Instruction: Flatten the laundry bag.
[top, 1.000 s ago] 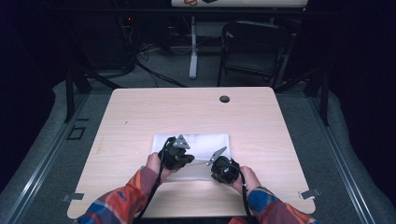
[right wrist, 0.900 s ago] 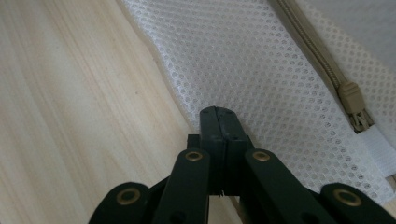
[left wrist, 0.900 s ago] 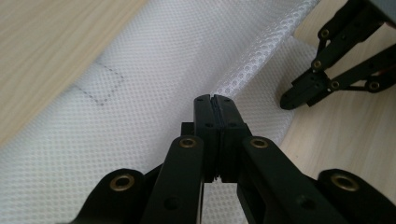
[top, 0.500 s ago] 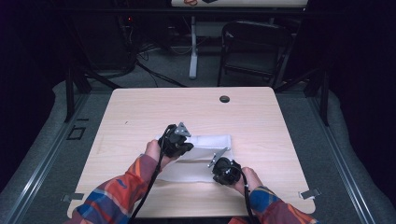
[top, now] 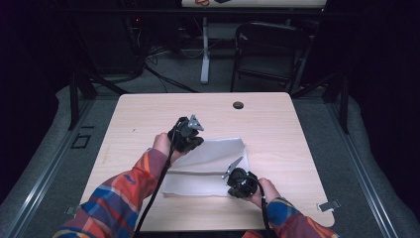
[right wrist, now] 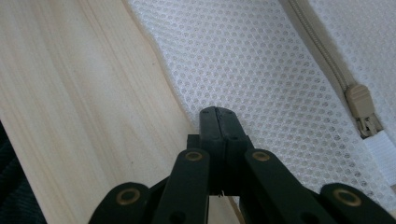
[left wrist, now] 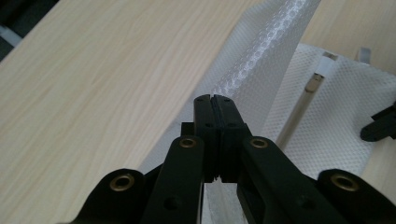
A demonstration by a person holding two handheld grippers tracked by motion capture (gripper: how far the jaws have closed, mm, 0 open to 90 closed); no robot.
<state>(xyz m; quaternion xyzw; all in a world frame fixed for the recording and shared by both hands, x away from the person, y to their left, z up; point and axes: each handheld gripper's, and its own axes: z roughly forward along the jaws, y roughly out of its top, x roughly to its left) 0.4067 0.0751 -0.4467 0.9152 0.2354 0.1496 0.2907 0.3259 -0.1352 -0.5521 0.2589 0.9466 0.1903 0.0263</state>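
While both claws, left (top: 190, 133) and right (top: 236, 174), stay clamped tight on the mesh bag (top: 208, 163), we judge uneven pulling could tear it free.

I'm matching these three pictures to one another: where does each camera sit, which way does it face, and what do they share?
High view: above the person's side, facing forward and down on the table; both forearms, left gripper, right gripper.
Left gripper view: on that gripper, along its shut jaws, which pinch a lifted edge of the white mesh zip bag.
Right gripper view: along its shut jaws at the bag's near edge, zip pull beyond.
Shared: bag and wooden tabletop.
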